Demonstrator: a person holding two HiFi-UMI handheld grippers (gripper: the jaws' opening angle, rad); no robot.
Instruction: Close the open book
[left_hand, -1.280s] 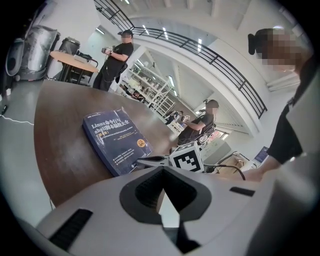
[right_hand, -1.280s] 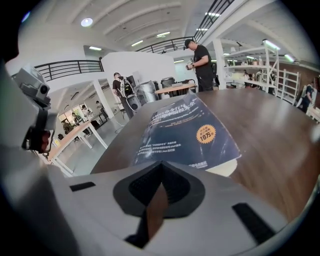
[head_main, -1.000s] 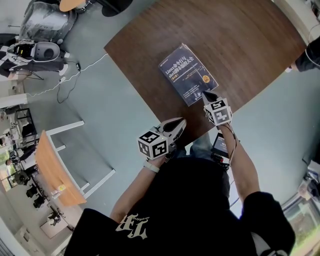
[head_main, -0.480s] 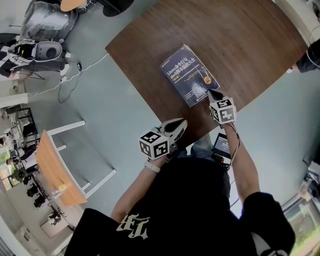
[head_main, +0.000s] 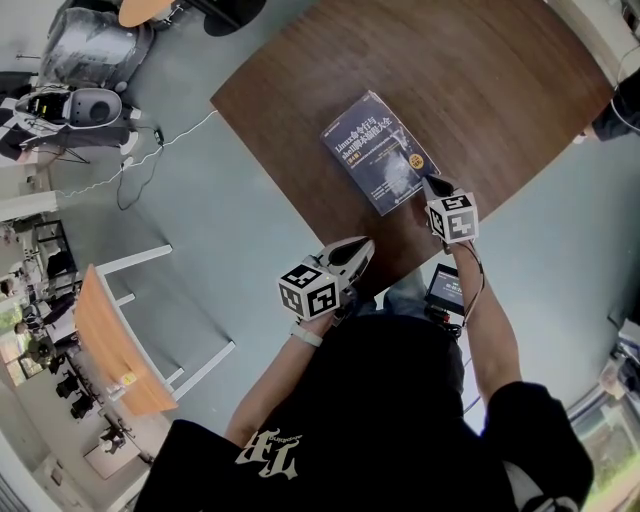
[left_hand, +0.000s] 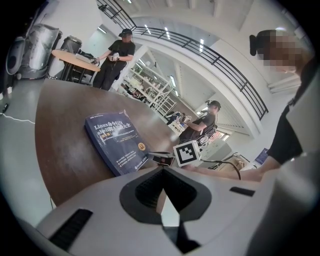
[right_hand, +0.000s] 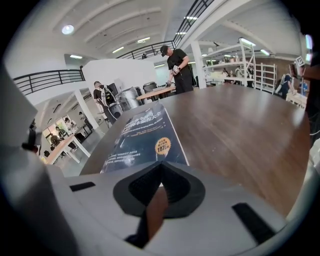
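Dark blue paperback book (head_main: 378, 150) lies flat on the dark brown wooden bench (head_main: 480, 90), front cover up and no pages showing. By that evidence it is already closed, so the task looks complete or nearly so.

1. Left gripper (head_main: 365, 243): nearest the person, held over the near edge of the bench and well apart from the book. Its own view shows the jaws (left_hand: 161, 169) brought together at the tips with nothing between them. From this gripper the book (left_hand: 117, 140) lies ahead and to the left.

2. Right gripper (head_main: 430, 182): farther out, over the bench, with its tip at the near right corner of the book. Its own view shows the jaws (right_hand: 161, 164) likewise pressed together and empty. No view settles whether the tip touches the cover or only hangs just above it.

3. Book relative to the right jaws: the near short edge of the book (right_hand: 142, 135) lies directly in front of them. The long axis runs straight away from the jaws; in the head view that same axis runs diagonally, from near right to far left.

4. Judgement: the right gripper is clearly the nearer one. Any further press on the cover, or a withdrawal, falls to it. The left gripper would have to travel forward across the bench first.

5. Beyond the book: bare bench surface extends to the far edge.
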